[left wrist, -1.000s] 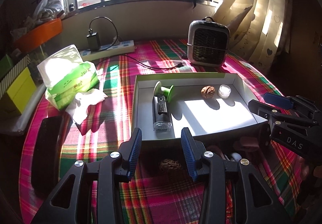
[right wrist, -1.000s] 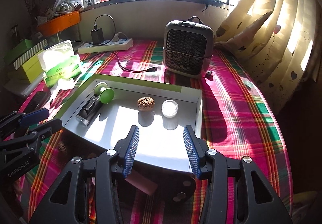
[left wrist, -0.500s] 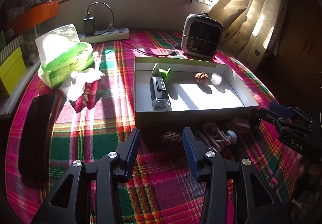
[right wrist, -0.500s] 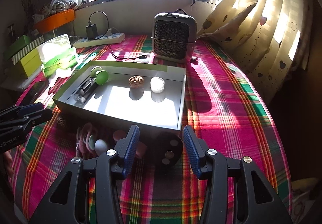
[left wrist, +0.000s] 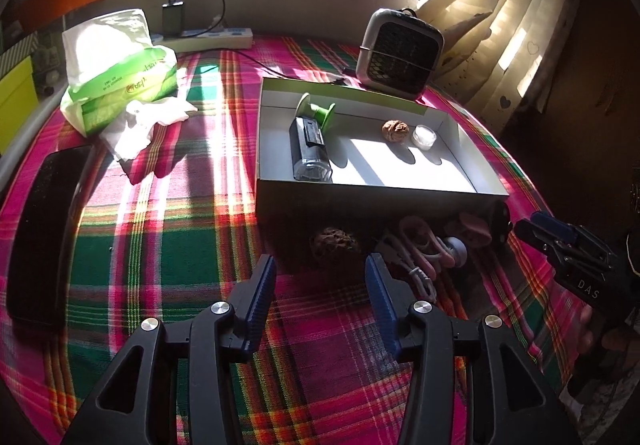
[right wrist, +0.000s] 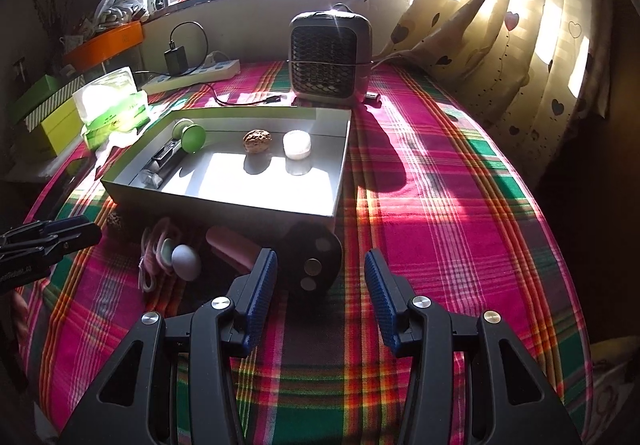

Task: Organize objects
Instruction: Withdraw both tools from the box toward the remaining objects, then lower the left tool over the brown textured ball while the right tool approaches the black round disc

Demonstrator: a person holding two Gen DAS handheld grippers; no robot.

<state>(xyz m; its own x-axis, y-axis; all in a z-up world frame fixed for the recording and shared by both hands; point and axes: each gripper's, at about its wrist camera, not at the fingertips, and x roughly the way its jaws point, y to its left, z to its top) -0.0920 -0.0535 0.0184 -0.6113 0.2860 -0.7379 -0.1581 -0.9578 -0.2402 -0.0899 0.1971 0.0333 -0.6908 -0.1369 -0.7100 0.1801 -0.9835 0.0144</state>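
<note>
A white tray [left wrist: 472, 149] [right wrist: 336, 181] on the plaid table holds a green spool [left wrist: 316, 111], a black-and-clear device [left wrist: 310, 149], a walnut [left wrist: 395, 129] [right wrist: 257, 141] and a small white jar [left wrist: 425, 136] [right wrist: 297, 144]. In front of it lie a dark walnut [left wrist: 334, 243], pink cords with a pale egg shape [left wrist: 424, 249] [right wrist: 186, 260], a pink piece [right wrist: 232, 247] and a black disc [right wrist: 312, 259]. My left gripper [left wrist: 320, 285] is open and empty, just short of the dark walnut. My right gripper [right wrist: 318, 281] is open and empty, just short of the black disc.
A small heater [left wrist: 400, 53] [right wrist: 330, 53] stands behind the tray. A green tissue pack [left wrist: 120, 73] with loose tissues, a power strip [left wrist: 208, 41] with charger and a black flat object [left wrist: 44, 229] lie left. Boxes and an orange bin [right wrist: 104, 45] line the left edge; curtains hang right.
Both grippers have drawn back from the tray and risen, so the objects in front of the tray have come into view. Both stay open and empty.
</note>
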